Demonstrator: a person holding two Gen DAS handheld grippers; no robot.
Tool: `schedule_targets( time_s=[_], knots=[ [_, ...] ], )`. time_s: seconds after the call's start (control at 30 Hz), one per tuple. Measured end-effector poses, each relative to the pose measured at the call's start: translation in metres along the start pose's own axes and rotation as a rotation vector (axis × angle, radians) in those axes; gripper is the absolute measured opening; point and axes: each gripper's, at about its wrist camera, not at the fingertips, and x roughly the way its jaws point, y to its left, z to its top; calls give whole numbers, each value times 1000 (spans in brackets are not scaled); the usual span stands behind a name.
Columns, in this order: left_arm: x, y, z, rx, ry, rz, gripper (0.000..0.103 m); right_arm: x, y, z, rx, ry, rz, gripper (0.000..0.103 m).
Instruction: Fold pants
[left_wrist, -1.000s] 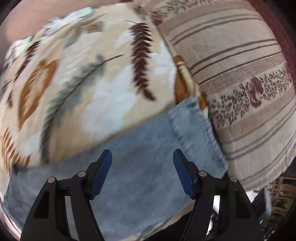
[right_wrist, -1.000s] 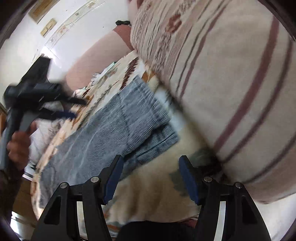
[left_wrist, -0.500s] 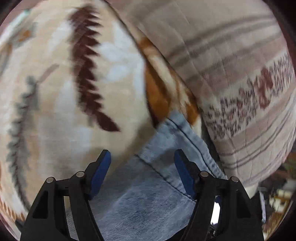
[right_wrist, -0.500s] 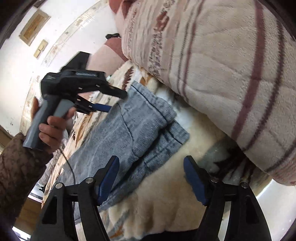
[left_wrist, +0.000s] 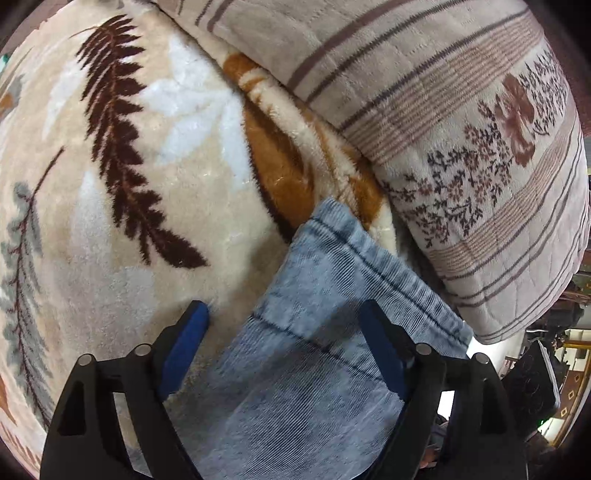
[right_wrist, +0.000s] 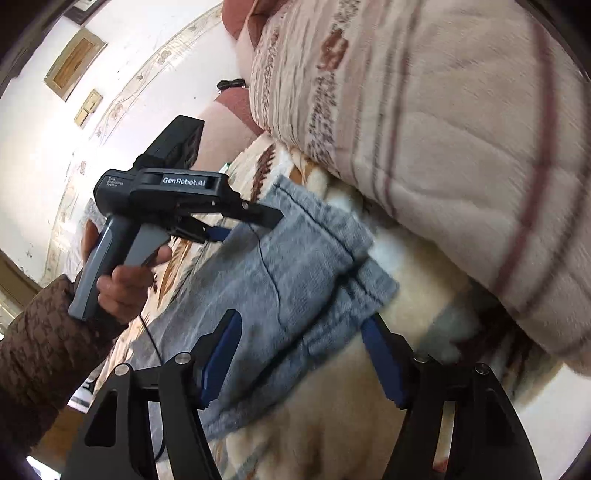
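Light blue denim pants (left_wrist: 314, 332) lie flat on a fleece blanket with a leaf pattern (left_wrist: 129, 166); the hemmed leg ends point toward a striped pillow. My left gripper (left_wrist: 284, 343) is open, its jaws straddling the far hem corner of the pants, just above the fabric. In the right wrist view the pants (right_wrist: 288, 280) show two stacked leg ends. My right gripper (right_wrist: 301, 350) is open over the near hem corner. The left gripper (right_wrist: 243, 225) shows there too, held by a hand, open at the far hem edge.
A large striped, flower-patterned pillow or folded quilt (left_wrist: 461, 129) lies right against the hem ends of the pants; it fills the right side of the right wrist view (right_wrist: 443, 147). A white wall (right_wrist: 74, 129) with frames stands behind the bed.
Both grippers have moved closer to the hem ends of the pants and lower toward the fabric. Both stay open.
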Motion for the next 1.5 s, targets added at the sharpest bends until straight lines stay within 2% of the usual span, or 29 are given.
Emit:
schedule_targets(
  time_s=[0.03, 0.07, 0.1, 0.13, 0.17, 0.23, 0.27, 0.47, 0.6, 0.8, 0.97, 1.03, 1.07, 1.13, 1.2, 1.33, 1.4, 1.43, 1.5],
  knots=[
    [0, -4, 0, 11, -20, 2, 83, 5, 3, 3, -17, -4, 4, 53],
    [-1, -8, -1, 26, -49, 13, 77, 10, 5, 6, -26, 6, 10, 22],
    [-1, -13, -1, 41, -70, 26, 71, 19, 5, 9, -29, 37, 19, 17],
    [-1, -16, -2, 61, -95, 61, 54, 23, 4, 11, -28, 45, 16, 17],
    [-2, -18, -5, 72, -111, 85, 28, 23, 3, 11, -24, 41, 23, 17],
    [-10, -16, -9, 53, -121, 50, 13, 19, 3, 12, -31, 31, 27, 17],
    [-16, -17, -12, 39, -135, 36, 12, 16, 5, 12, -45, 30, 23, 17],
    [-52, -34, -42, 30, -232, 46, 11, -7, 29, 11, -180, -14, -19, 17],
    [-73, -32, -66, -23, -269, 49, 11, -26, 62, 1, -363, -61, -61, 16],
    [-89, -10, -113, -130, -280, 84, 11, -39, 115, -31, -598, -70, -62, 17],
    [-92, 22, -161, -266, -264, 128, 16, -30, 158, -68, -757, -14, -14, 17],
    [-89, 43, -183, -353, -257, 144, 17, -22, 176, -86, -836, 10, -10, 18],
    [-88, 54, -192, -393, -252, 152, 17, -19, 182, -94, -864, 19, -7, 22],
    [-86, 78, -221, -504, -227, 151, 17, -10, 199, -114, -930, 48, -5, 24],
    [-82, 101, -246, -615, -208, 131, 17, -3, 211, -131, -983, 79, -8, 43],
    [-87, 129, -294, -781, -247, 56, 19, 4, 230, -164, -1088, 162, -23, 46],
    [-95, 131, -310, -820, -280, 7, 23, -9, 230, -169, -1110, 154, -8, 47],
    [-98, 131, -316, -833, -300, -18, 29, -19, 230, -168, -1107, 139, 13, 50],
    [-101, 127, -324, -840, -342, -64, 42, -42, 225, -155, -1061, 97, 48, 67]
  ],
)
